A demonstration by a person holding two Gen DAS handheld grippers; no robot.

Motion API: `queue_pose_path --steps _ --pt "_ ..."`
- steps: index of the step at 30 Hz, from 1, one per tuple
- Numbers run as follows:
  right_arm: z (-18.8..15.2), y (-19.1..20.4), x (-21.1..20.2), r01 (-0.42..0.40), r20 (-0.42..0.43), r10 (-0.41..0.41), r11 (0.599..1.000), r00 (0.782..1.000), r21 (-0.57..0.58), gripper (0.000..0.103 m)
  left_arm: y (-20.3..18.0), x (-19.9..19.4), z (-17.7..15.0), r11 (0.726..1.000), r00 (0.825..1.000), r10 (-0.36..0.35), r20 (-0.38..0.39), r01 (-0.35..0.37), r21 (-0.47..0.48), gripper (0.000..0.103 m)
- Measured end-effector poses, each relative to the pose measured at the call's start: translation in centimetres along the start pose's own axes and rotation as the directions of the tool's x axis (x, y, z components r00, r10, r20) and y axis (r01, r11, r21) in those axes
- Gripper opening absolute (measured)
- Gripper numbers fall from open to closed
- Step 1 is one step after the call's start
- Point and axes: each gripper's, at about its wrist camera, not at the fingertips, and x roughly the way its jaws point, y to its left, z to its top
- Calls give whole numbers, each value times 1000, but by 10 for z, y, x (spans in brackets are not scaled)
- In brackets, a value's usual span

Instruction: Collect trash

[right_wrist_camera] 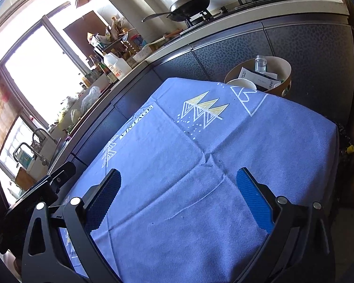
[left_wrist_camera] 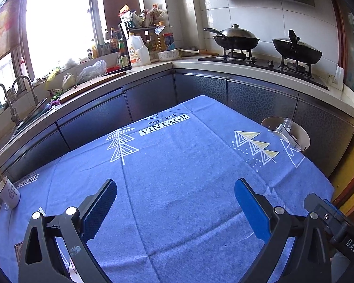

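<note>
Right wrist view: bottle point(right_wrist_camera: 260, 64) upright in bin point(right_wrist_camera: 280, 64); both grippers' fingers point(right_wrist_camera: 253, 198) spread, empty.

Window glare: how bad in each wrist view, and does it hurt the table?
Left wrist: window blown out white, counter clutter backlit; tablecloth evenly lit and sharp, strong fisheye bending at the edges. Right wrist: window also clipped, view tilted; bin and cloth print readable.

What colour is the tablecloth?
Blue tablecloth with white and yellow tree patterns; clearest in the left wrist view.
</note>
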Motion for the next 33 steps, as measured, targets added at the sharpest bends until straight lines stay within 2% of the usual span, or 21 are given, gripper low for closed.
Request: queue_pose_path --steps 19,23,29,33 --pt "-1 0 5 -9 -37 9 1000 999 -3 97 7 2 0 999 1000 -22 -21 21 -28 99" --pt "1 2 0 -7 -12 7 1000 1000 -7 97 5 3 2 999 999 -26 -29 25 -27 99" --pt "7 3 -15 1 69 1 1000 998 -18 97 -1 5 3 1000 999 -11 -39 10 -9 99" --pt "7 3 -14 -1 63 3 1000 998 -21 97 -5 2 2 1000 999 8 -31 -8 5 99"
